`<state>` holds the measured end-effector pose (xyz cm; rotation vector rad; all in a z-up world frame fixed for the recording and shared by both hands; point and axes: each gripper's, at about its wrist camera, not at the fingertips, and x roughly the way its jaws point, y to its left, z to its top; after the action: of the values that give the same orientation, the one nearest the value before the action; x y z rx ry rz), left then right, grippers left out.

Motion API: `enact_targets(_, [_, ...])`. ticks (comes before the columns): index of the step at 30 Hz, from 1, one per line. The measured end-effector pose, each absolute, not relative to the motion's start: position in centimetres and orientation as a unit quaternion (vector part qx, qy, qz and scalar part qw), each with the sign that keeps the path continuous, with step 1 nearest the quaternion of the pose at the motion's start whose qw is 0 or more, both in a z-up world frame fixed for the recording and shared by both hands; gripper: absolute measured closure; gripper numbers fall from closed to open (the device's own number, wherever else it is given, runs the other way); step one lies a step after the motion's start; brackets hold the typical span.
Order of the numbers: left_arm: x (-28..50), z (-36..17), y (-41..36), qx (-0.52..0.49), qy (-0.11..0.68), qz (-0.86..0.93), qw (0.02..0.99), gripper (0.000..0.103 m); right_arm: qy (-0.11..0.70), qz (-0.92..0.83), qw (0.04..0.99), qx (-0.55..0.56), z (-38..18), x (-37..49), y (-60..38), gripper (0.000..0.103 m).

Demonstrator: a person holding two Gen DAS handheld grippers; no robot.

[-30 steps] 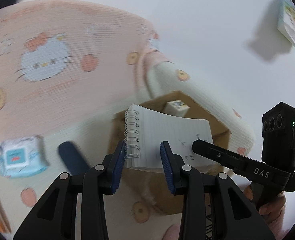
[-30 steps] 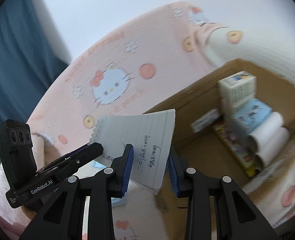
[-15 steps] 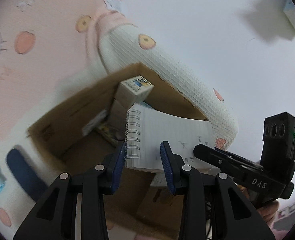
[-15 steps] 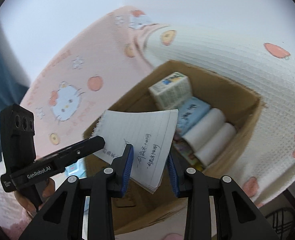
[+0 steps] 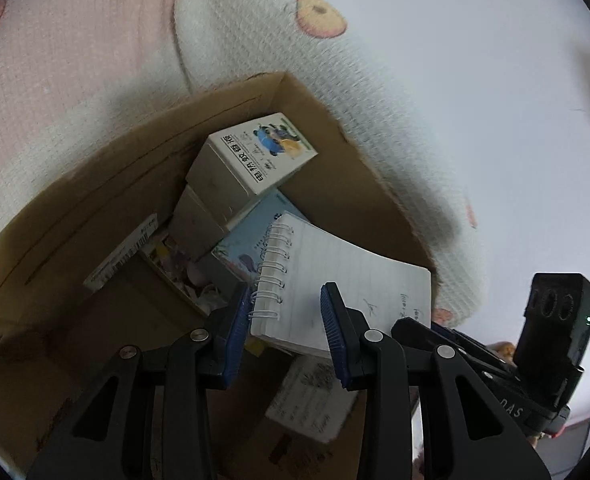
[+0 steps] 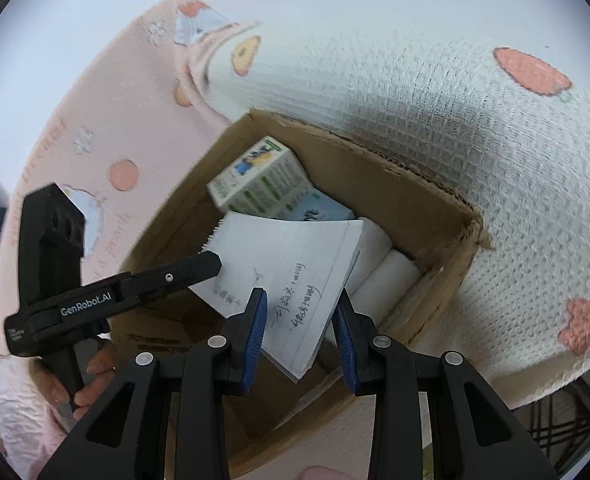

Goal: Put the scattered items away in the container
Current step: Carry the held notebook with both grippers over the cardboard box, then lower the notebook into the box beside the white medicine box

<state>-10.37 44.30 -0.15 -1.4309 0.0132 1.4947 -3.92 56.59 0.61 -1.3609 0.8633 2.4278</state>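
A white spiral notebook [image 5: 347,280] with handwriting is held flat over the open cardboard box [image 5: 95,168]. My left gripper [image 5: 287,304] is shut on its spiral end. My right gripper [image 6: 299,312] is shut on its other end [image 6: 295,264]. The notebook hangs just above the box's contents. The box [image 6: 395,184] holds a white printed carton [image 5: 255,156], a light blue pack [image 5: 251,236], two white rolls [image 6: 387,268] and small papers.
The box sits on a bed with a pink cartoon-print cover [image 6: 107,120] and a white waffle blanket with fruit prints [image 6: 475,128]. A white wall [image 5: 475,40] is behind. The blanket rises close around the box rim.
Both grippers have carried the notebook from over the pink cover to over the box and lower, closer to the items inside. The grip on it has not changed.
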Motion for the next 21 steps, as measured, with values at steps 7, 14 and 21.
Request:
enact_targets(7, [-11.3, -2.6, 46.9, -0.624, 0.013, 0.605, 0.495, 0.064, 0.260, 0.820, 0.138, -0.490, 0.5, -5.8, 57.2, 0.073])
enact_targets(14, [-11.7, -3.5, 48.1, -0.624, 0.029, 0.615, 0.481, 0.070, 0.209, 0.806, 0.161, -0.529, -0.4, -8.1, 57.1, 0.073])
enact_targets(21, [-11.6, -2.5, 46.9, -0.614, 0.030, 0.635, 0.468, 0.070, 0.189, 0.797, 0.175, -0.546, -0.4, -8.5, 57.0, 0.071])
